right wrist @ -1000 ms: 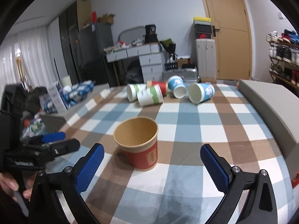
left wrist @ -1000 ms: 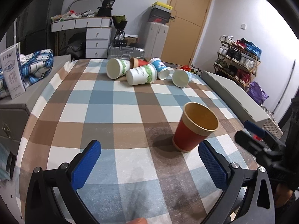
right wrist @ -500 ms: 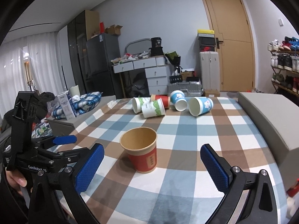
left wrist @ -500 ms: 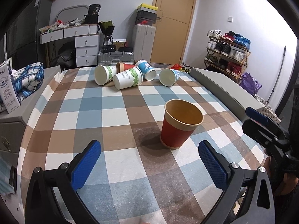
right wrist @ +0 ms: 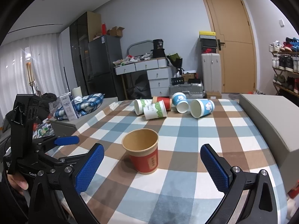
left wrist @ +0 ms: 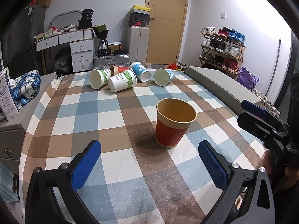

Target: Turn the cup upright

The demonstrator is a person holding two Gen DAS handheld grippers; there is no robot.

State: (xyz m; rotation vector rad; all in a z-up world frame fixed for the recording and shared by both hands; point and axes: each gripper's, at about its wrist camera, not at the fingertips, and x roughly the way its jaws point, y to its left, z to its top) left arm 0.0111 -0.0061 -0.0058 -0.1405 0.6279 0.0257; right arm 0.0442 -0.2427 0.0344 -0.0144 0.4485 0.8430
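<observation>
A red paper cup [left wrist: 172, 123] stands upright on the checked tablecloth [left wrist: 104, 115], mouth up and empty; it also shows in the right wrist view [right wrist: 143, 154]. My left gripper [left wrist: 149, 165] is open and empty, just short of the cup. My right gripper [right wrist: 152, 169] is open and empty, also just short of the cup; it shows at the right edge of the left wrist view [left wrist: 261, 119]. Several more cups lie on their sides at the far end of the table [left wrist: 122, 80] [right wrist: 155, 110].
A grey padded bench [left wrist: 220, 85] runs along the table's right side. A low grey cabinet with a folded plaid cloth [left wrist: 24, 87] and a white carton [left wrist: 7, 95] stands at the left. Drawers, a suitcase, a door and a shoe rack are behind.
Both grippers have pulled back and tilted up from the upright red cup, so more of the room shows. The cup has not moved.
</observation>
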